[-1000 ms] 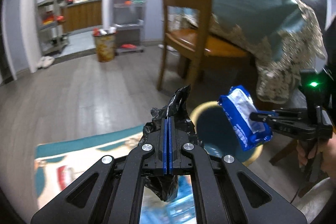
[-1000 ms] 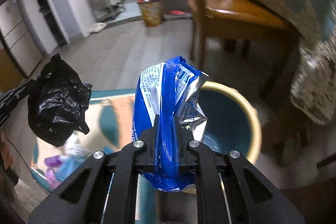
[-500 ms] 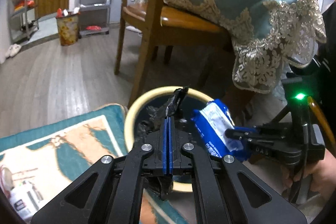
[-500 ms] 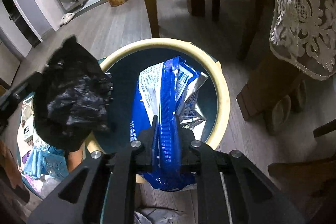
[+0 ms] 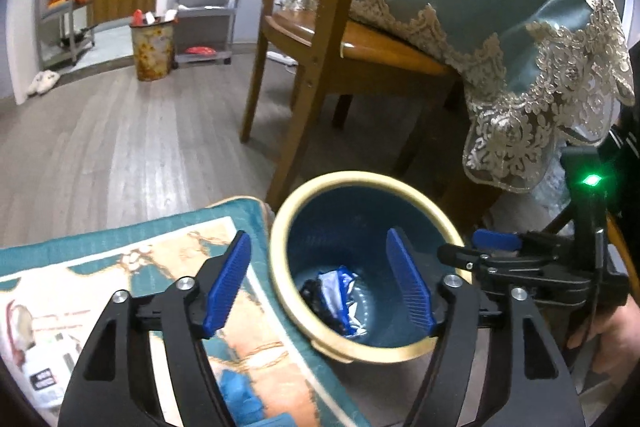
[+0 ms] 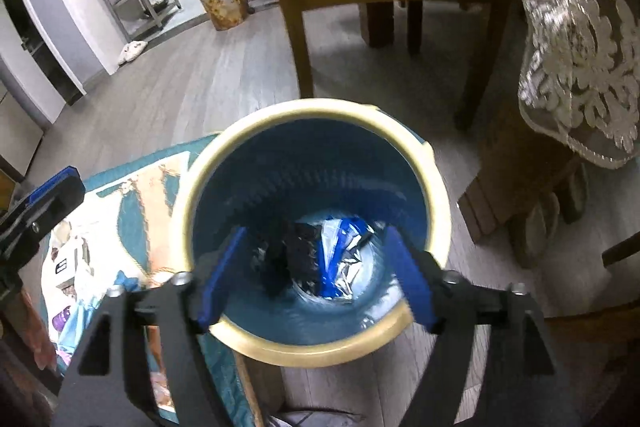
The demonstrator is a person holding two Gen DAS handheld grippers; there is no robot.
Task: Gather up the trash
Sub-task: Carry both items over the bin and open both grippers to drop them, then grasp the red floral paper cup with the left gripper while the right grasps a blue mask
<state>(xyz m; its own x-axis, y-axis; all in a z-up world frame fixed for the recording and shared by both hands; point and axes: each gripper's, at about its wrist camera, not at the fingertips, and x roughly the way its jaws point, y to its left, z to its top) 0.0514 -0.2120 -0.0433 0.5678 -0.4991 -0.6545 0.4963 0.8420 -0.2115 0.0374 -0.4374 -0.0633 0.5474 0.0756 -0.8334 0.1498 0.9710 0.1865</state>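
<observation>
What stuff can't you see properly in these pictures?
- Bin bottom, right view: blurred; the wrapper print is unreadable.
- Black bag, left view: mostly hidden by the bin wall.
- Rug litter, both views: covered by the tongs' arms, cut off by the edge.
- Tabletop, both views: hidden under the tablecloth.
</observation>
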